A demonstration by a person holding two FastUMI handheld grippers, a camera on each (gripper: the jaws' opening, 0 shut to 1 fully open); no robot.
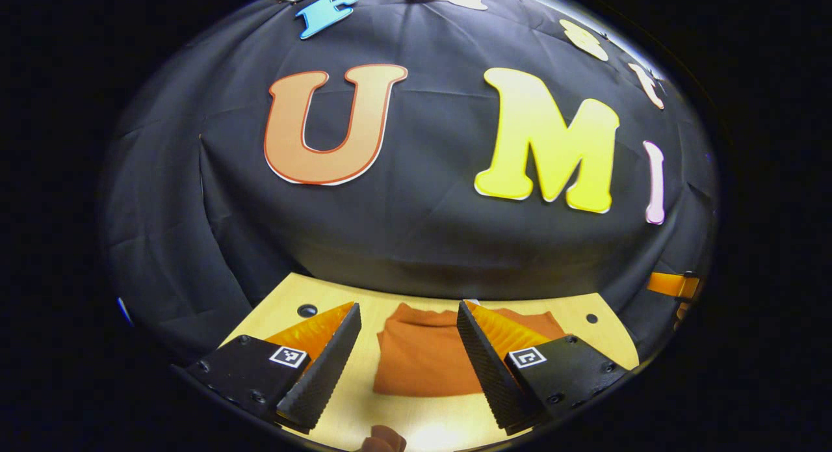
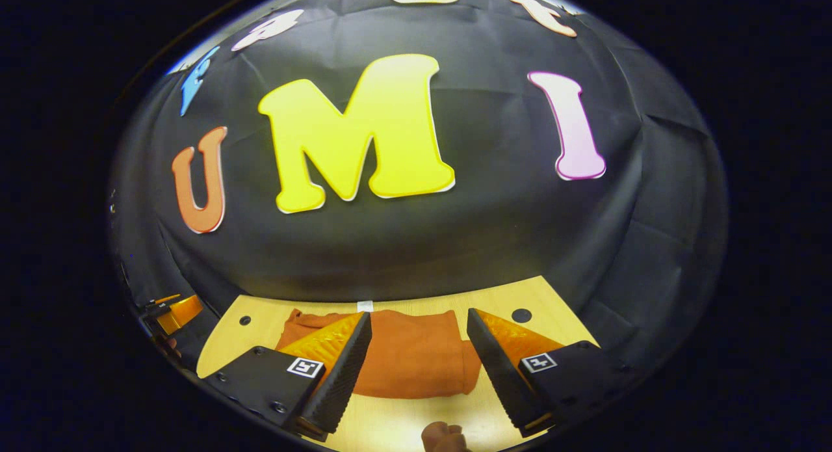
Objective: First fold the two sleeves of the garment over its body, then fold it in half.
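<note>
Garment (image 1: 422,358): folded bundle on the table (image 1: 416,423), ahead of and below both my claws, long axis crosswise to my fingers. Left gripper (image 1: 406,358): jaws wide, empty. Right gripper (image 2: 419,361): jaws wide, empty. Neither clearly nearer.

The garment (image 1: 422,358) lies folded on the worktop (image 1: 416,419), near its far edge, in front of the booth wall. In the left gripper view it sits between the spread jaws; in the right gripper view it lies left of centre.
</note>
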